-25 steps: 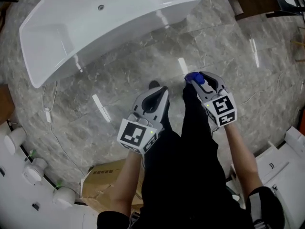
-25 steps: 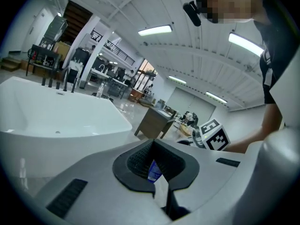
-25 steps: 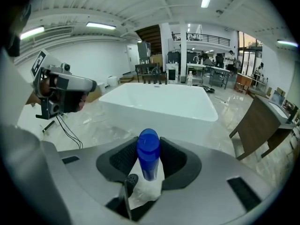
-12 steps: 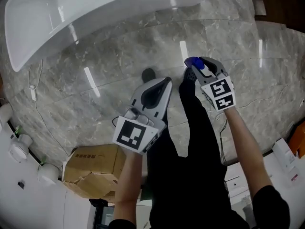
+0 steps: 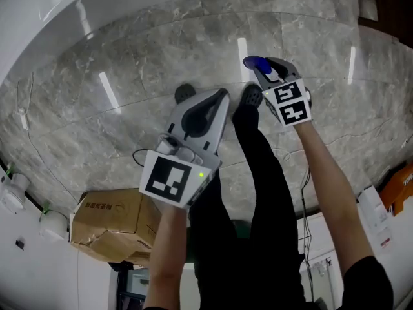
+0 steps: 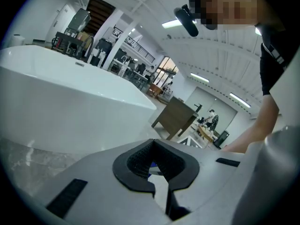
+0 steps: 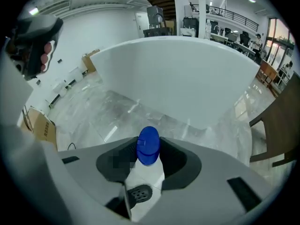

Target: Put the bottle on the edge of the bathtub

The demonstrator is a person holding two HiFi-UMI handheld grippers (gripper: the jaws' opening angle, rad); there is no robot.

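The white bathtub (image 5: pixel 77 5) curves across the top of the head view, and its outer wall (image 7: pixel 187 78) fills the middle of the right gripper view. My right gripper (image 5: pixel 261 66) is shut on a white bottle with a blue cap (image 7: pixel 148 146). The cap (image 5: pixel 255 62) pokes out past the jaws towards the tub. My left gripper (image 5: pixel 221 97) is held beside it, lower and nearer the camera. Its jaws are shut with nothing in them (image 6: pixel 153 143). The tub's side (image 6: pixel 70 107) lies ahead of it on the left.
Grey marble floor (image 5: pixel 129 108) lies between the person's shoes and the tub. A cardboard box (image 5: pixel 106 228) sits at the lower left, with white fixtures (image 5: pixel 13 196) along the left edge. A thin cable (image 5: pixel 26 118) trails on the floor. A dark wooden table (image 6: pixel 176 116) stands to the right of the tub.
The tub has slid up towards the top of the head view and looms larger. Both grippers have risen nearer the camera, and the right one still holds the bottle.
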